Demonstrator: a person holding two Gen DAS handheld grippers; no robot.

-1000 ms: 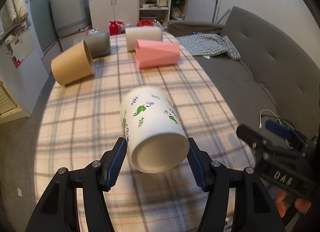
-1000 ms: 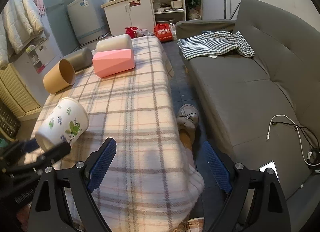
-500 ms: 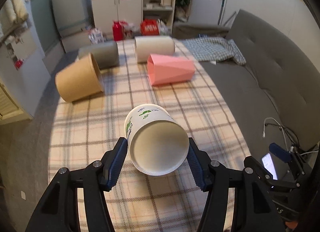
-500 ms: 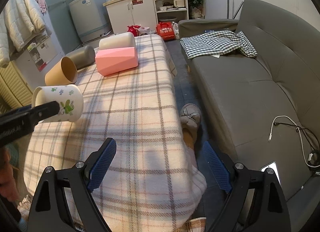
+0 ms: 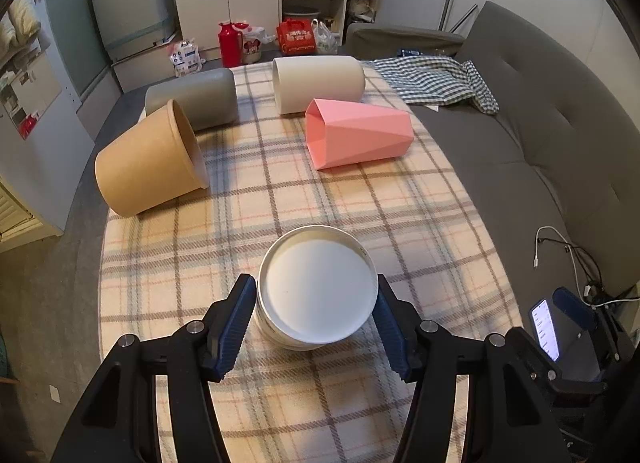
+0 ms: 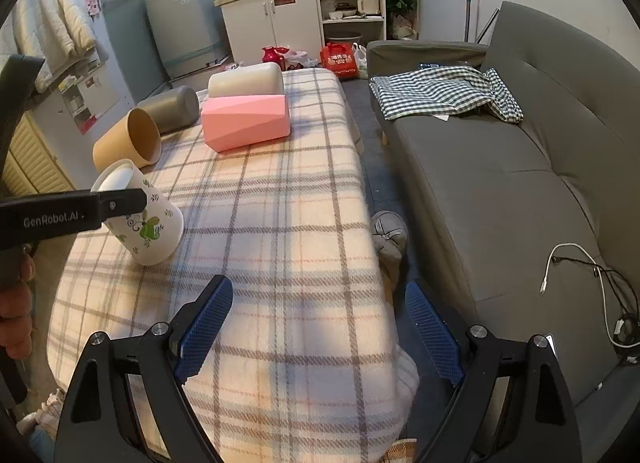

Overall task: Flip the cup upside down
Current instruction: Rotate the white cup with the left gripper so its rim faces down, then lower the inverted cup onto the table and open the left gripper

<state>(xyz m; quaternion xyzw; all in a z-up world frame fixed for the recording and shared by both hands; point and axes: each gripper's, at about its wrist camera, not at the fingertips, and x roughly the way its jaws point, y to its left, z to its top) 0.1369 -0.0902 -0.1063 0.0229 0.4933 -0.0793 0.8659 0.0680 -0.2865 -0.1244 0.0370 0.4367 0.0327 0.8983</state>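
My left gripper (image 5: 316, 321) is shut on a white paper cup with green leaf prints (image 5: 318, 289). The cup is nearly upside down, its flat base facing my camera and its rim down toward the plaid tablecloth (image 5: 360, 215). In the right wrist view the same cup (image 6: 144, 223) tilts with its rim at or just above the cloth; the left gripper's finger (image 6: 72, 211) crosses it. My right gripper (image 6: 320, 337) is open and empty over the table's near right corner.
Other cups lie on their sides at the far end: brown paper (image 5: 150, 167), grey (image 5: 194, 101), cream (image 5: 318, 83), pink faceted (image 5: 358, 135). A grey sofa (image 6: 500, 167) with a checked cloth (image 6: 444, 91) runs along the right. A slipper (image 6: 390, 233) lies between.
My left gripper has rotated the cup from lying sideways to nearly upside down, bringing its rim down to the cloth. The right gripper stayed open and nearly still.
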